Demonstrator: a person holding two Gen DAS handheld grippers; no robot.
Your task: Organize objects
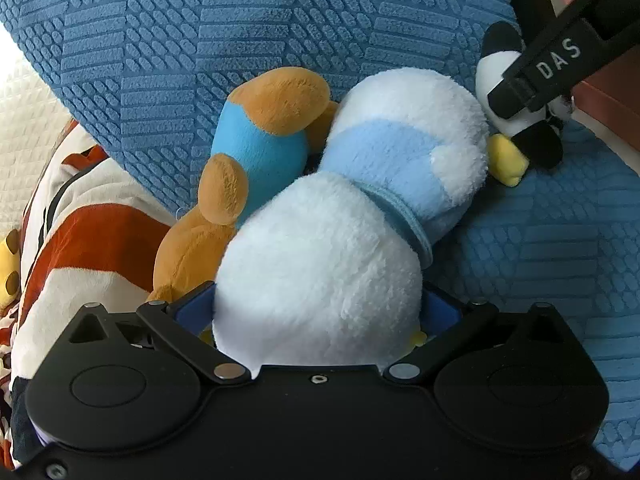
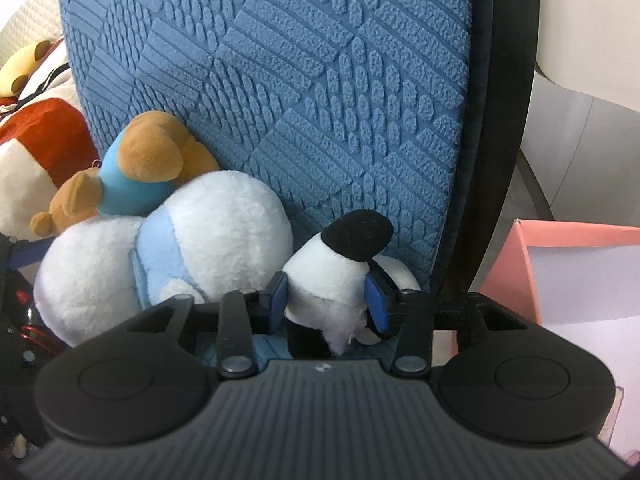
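The left tool (image 1: pixel 316 312) is gripping the fluffy white-and-pale-blue plush toy (image 1: pixel 360 184), lying on the blue textured cushion (image 1: pixel 560 248) beside a brown-and-blue plush bear (image 1: pixel 264 136). The right tool (image 2: pixel 328 300) is pinching the small black-and-white plush penguin (image 2: pixel 332 264) against the cushion back.

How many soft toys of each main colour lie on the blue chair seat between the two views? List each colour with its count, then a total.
White and light blue plush: 1
Brown and bright blue plush: 1
Black and white plush: 1
Total: 3

Not counted: the red and white plush and the yellow plush beside the blue chair.
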